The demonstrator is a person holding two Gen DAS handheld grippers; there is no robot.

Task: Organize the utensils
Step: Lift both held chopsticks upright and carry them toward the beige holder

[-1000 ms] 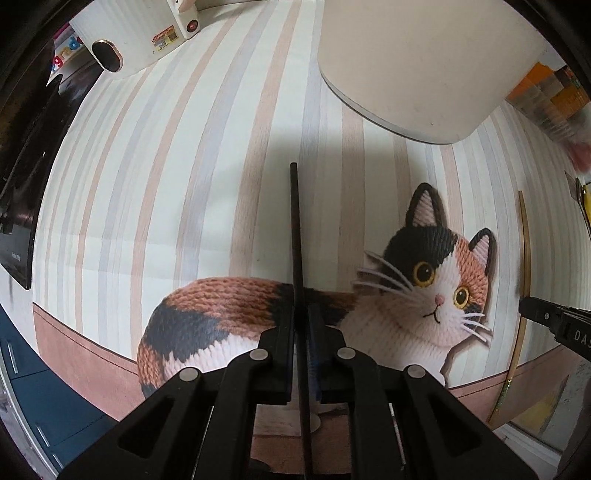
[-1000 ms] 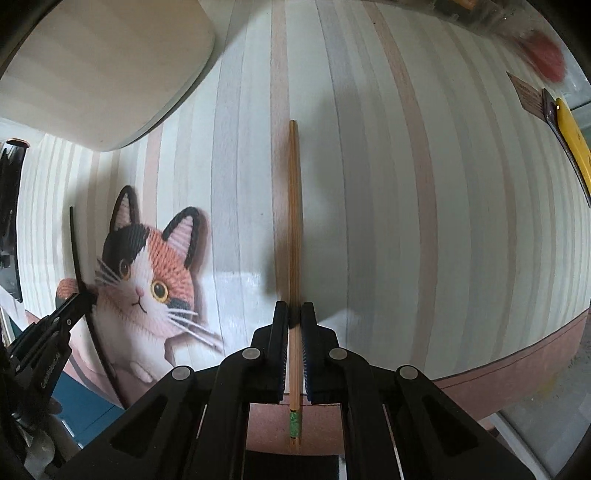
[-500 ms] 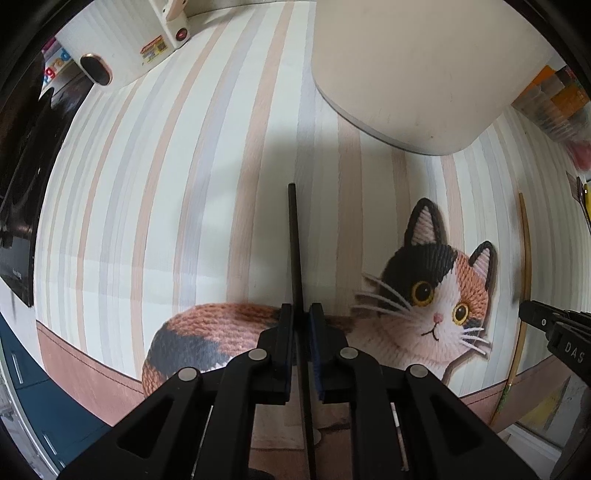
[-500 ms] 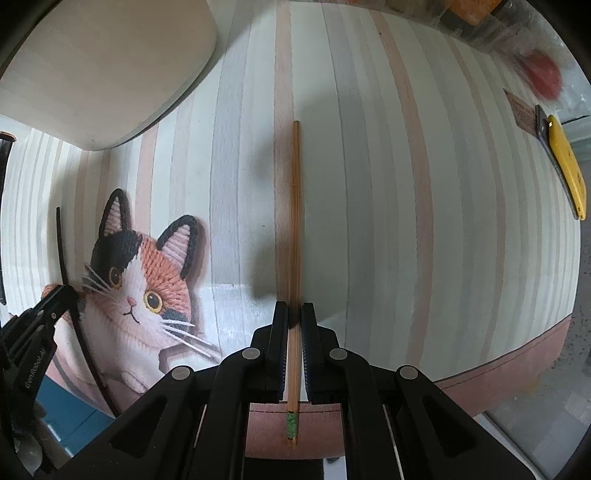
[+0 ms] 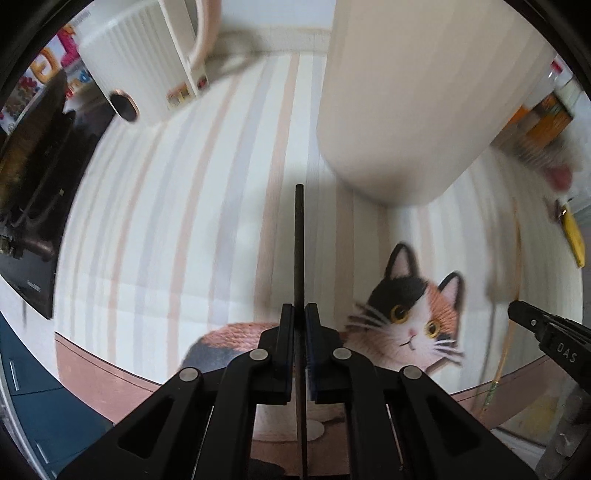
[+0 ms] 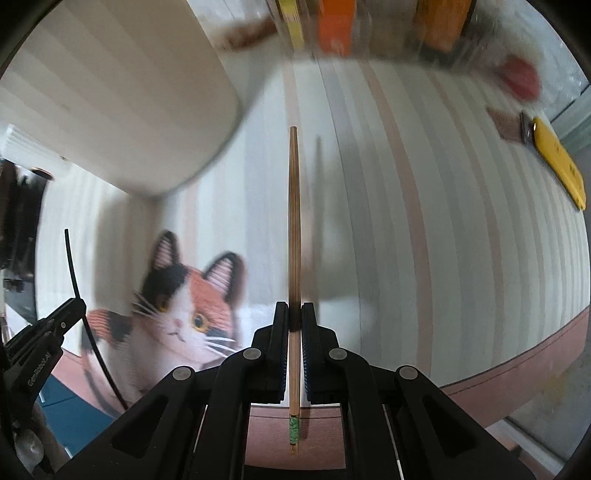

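My left gripper is shut on a black chopstick that points forward, lifted above the striped cat mat. My right gripper is shut on a brown wooden chopstick with a green band at its near end, also held above the mat. A tall cream utensil holder stands ahead, to the right of the black chopstick; it shows at upper left in the right wrist view. Each gripper shows at the edge of the other's view, the right gripper and the left gripper.
A white ribbed appliance stands at the back left, a dark stove at far left. A yellow tool lies on the right edge of the mat. Orange packages line the back. The mat's brown border runs near me.
Both grippers have lifted and tilted up with their chopsticks and moved toward the cream holder, which now looms larger. The view is blurred by motion.
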